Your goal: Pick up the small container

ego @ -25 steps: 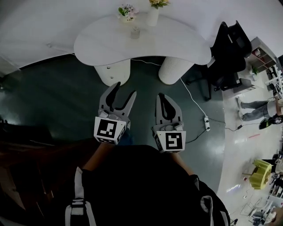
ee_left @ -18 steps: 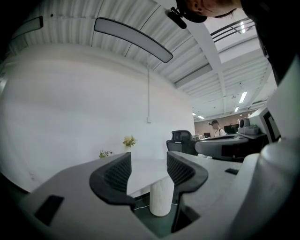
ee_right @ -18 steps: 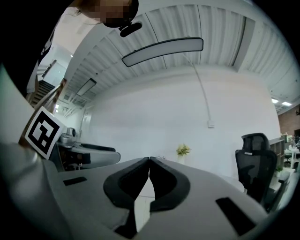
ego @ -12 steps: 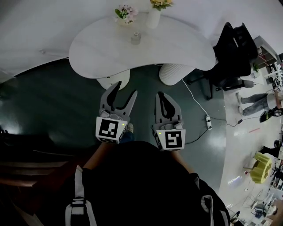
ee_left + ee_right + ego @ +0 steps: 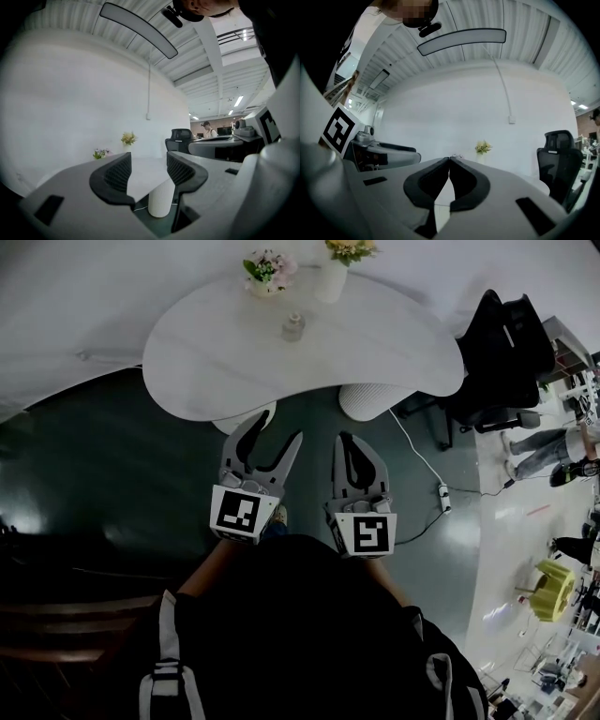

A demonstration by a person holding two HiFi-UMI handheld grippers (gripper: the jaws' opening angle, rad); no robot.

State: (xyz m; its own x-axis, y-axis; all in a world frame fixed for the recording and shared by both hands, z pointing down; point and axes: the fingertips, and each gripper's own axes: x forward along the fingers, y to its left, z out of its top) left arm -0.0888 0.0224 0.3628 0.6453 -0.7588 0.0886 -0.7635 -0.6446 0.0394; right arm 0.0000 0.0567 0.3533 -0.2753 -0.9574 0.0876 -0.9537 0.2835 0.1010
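The small clear container (image 5: 293, 327) stands on the white table (image 5: 216, 362) in the head view, near its far side. My left gripper (image 5: 281, 425) is held level over the dark floor just short of the table's near edge, its jaws open and empty. Beside it my right gripper (image 5: 344, 436) is shut with nothing in it. The left gripper view shows the open left gripper (image 5: 149, 161) framing the tabletop (image 5: 145, 173). In the right gripper view the right gripper (image 5: 449, 158) has its fingertips touching. I cannot make out the container in either gripper view.
Pink flowers (image 5: 269, 266) and a white vase (image 5: 330, 277) of yellow flowers stand behind the container. The table rests on ribbed white legs (image 5: 370, 397). A black office chair (image 5: 497, 352) stands to the right; a power strip (image 5: 439, 501) and cable lie on the floor.
Both grippers have moved forward toward the table, whose near edge now lies close to the fingertips. The jaws stand as before.
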